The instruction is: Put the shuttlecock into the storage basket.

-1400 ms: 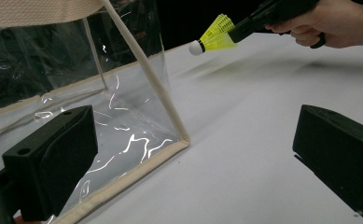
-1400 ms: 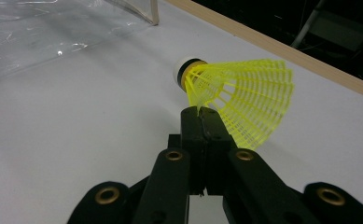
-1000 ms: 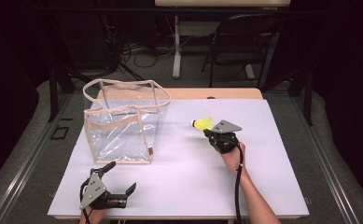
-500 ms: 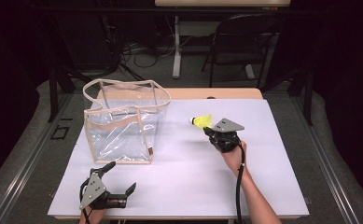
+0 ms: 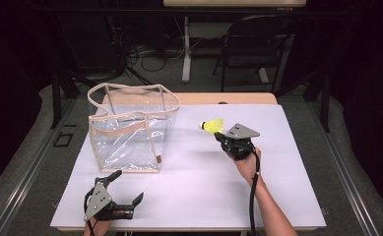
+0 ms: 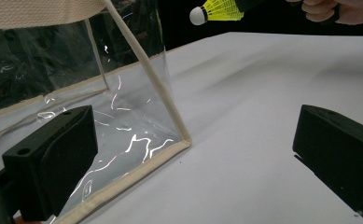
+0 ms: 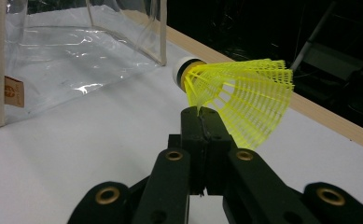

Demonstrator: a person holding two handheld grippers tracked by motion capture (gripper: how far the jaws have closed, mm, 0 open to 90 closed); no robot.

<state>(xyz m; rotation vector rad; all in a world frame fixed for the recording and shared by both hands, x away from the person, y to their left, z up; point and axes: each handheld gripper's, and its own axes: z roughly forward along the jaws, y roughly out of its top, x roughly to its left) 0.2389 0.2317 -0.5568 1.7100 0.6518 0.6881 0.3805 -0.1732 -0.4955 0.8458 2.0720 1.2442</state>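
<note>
A yellow shuttlecock [image 5: 211,126] with a white cork tip is held above the white table [image 5: 287,196]. My right gripper [image 5: 219,133] is shut on the edge of its mesh skirt. In the right gripper view the jaws pinch the shuttlecock [image 7: 240,93] at the right gripper [image 7: 201,120], with the cork pointing toward the clear bag [image 7: 67,56]. The clear bag [image 5: 130,128], trimmed in beige, stands open on the table's left. My left gripper [image 5: 126,187] rests near the front edge, open and holding nothing. In its own view the left gripper [image 6: 193,163] faces the bag's corner [image 6: 137,121], with the shuttlecock [image 6: 216,9] beyond.
A wooden strip [image 5: 228,98] runs along the table's far edge. A dark chair [image 5: 258,44] and table legs stand on the floor behind. White tabletop lies bare between the bag and the right hand [image 5: 248,164].
My right gripper with the shuttlecock has shifted very slightly toward the bag. The left gripper has stayed put.
</note>
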